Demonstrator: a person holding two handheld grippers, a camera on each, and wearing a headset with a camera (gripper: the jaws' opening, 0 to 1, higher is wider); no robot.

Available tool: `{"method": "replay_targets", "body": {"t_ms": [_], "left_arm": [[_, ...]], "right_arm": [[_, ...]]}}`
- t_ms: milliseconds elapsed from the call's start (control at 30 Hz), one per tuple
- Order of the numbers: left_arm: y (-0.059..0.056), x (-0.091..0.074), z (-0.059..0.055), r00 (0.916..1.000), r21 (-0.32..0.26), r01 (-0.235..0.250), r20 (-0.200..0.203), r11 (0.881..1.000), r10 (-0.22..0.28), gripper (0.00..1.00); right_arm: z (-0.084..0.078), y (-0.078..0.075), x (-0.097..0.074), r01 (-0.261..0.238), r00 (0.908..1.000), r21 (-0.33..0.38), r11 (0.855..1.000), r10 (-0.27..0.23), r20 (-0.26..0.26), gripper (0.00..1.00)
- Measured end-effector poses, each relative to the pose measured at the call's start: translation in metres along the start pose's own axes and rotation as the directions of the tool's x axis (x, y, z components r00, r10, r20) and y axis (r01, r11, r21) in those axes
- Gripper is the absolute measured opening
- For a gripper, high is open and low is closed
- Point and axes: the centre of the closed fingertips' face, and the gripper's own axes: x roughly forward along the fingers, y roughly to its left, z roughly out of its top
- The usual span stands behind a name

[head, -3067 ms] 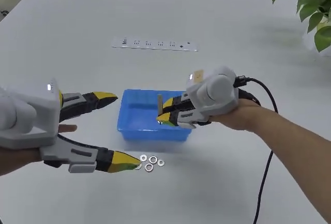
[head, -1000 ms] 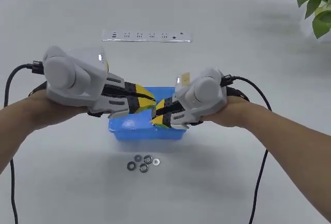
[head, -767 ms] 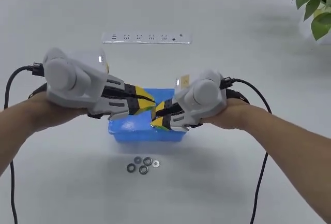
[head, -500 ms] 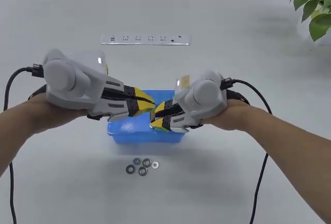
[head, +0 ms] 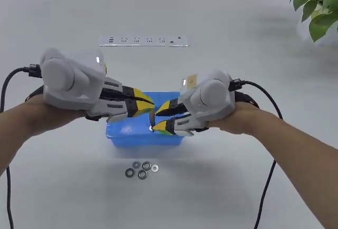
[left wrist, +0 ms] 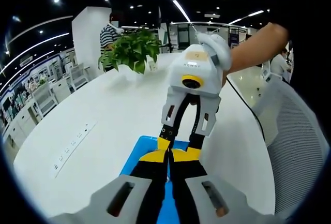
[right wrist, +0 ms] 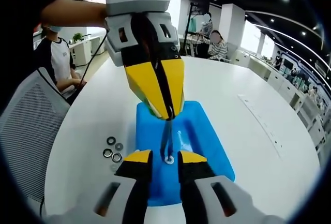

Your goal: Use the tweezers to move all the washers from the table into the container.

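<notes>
I have my left gripper [head: 149, 102] just above the blue plastic container [head: 119, 132], and its jaws are pinching the thin metal tweezers [right wrist: 166, 133] tight. The tweezers point down into the container. My right gripper [right wrist: 165, 155] comes at the container from the other side. Its jaws are spread apart, one on each side of the tweezers, and as far as I can tell they are not squeezing them.

One small silver ring washer [right wrist: 169, 160] sits on the container's floor, right at the tweezers' tip. I think that one is done. A little bunch of silver washers [head: 141, 169] lies on the white counter [head: 237, 38] just in front of the container, near its front wall. I count at least four.

So the job has only begun: one washer is in, and most are left. Next I would need to lift the tweezers out of the container and bring them down to that bunch.
</notes>
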Motion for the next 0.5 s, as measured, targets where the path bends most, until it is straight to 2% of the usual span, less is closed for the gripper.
{"method": "replay_targets", "body": {"t_ms": [500], "left_arm": [[0.001,-0.011,0.010,0.9997,0.003,-0.021,0.011,1.000,0.021,0.04]], "right_arm": [[0.000,0.007,-0.036,0.090,0.9959,0.074,0.993,-0.090,-0.009,0.37]]}}
